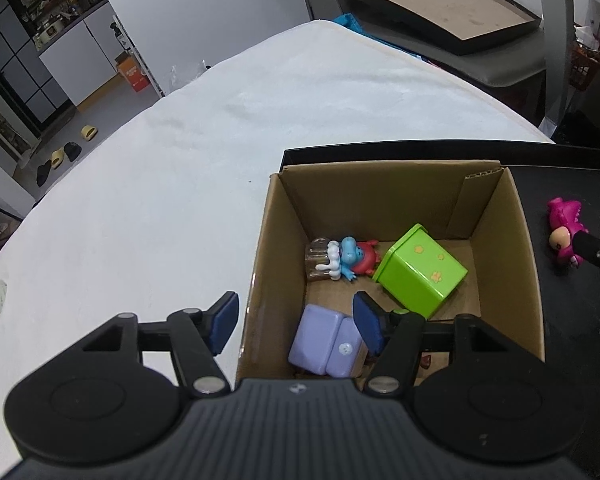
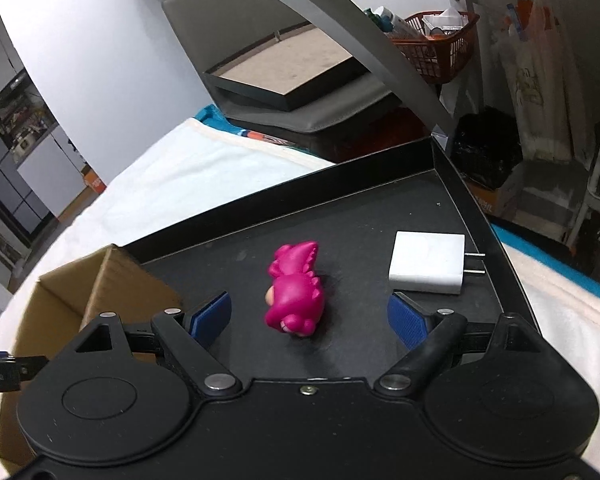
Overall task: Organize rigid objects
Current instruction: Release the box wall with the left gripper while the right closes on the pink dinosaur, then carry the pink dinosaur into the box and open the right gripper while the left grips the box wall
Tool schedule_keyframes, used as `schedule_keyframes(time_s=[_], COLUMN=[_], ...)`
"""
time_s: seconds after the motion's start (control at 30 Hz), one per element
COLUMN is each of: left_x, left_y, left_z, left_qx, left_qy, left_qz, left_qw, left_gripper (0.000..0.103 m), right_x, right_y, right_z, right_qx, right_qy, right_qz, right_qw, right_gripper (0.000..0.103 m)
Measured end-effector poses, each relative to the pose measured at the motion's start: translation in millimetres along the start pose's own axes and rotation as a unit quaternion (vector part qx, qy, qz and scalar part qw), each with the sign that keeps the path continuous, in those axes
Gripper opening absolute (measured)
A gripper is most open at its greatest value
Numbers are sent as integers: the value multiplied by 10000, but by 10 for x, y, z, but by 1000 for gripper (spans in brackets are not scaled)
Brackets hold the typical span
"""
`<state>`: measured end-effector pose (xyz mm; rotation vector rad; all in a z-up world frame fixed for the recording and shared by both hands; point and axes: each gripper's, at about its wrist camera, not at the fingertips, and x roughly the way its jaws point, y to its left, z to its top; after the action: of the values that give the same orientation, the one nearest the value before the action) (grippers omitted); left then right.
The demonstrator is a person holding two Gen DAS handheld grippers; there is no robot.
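A cardboard box [image 1: 284, 208] stands in a black tray [image 1: 580, 320] and holds a green cube box [image 1: 420, 270], a purple case [image 1: 328, 340], a blue-and-red figure [image 1: 354, 258] and a clear cup [image 1: 318, 264]. My left gripper [image 1: 296, 326] is open and empty, straddling the box's left wall. A pink dinosaur toy [image 2: 296, 292] lies on the tray [image 2: 360, 208], also in the left wrist view [image 1: 564, 232]. My right gripper [image 2: 310, 320] is open, its fingers either side of the toy, apart from it. A white charger [image 2: 426, 262] lies to the right.
The tray rests on a white cloth-covered table [image 1: 220, 140]. The cardboard box [image 2: 60, 292] is left of my right gripper. Beyond the table are a chair with another tray [image 2: 292, 80] and an orange basket [image 2: 436, 44].
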<state>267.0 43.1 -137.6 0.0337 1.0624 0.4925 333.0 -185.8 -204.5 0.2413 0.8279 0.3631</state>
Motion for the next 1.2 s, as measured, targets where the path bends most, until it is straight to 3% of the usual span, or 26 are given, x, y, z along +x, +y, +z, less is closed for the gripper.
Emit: schedule_keyframes(time_s=[0.2,0.27,0.3,0.37,0.4,1.2], left_x=[31,30,24,7,-6,-304], left_y=[-30,-20,-15,6,22,278], left_z=[7,13,13,10,2,-146], left_qx=[-3,-7,-7,-29,-37,-87], left_qy=[63,66,64,61,60,-104], left_qz=[23,23,30,36,30,-206], left_qw=[10000,10000,10000,10000,10000,9997], left_gripper=[62,62,62,62,62,62], right_x=[106,159,179,214,215,-397], right_y=[36,47,47,34,32,231], right_z=[-33,-39,-44,-59,-68,-94], right_qx=[-184,-264,-263,-204,-190,-591], right_qy=[84,119,131,229,286,61], right_qz=[-5,-24,0,84,92,-208], right_qw=[9998,9996,9996,9995,9994,9980], right_gripper=[84,79,69,39,32,31])
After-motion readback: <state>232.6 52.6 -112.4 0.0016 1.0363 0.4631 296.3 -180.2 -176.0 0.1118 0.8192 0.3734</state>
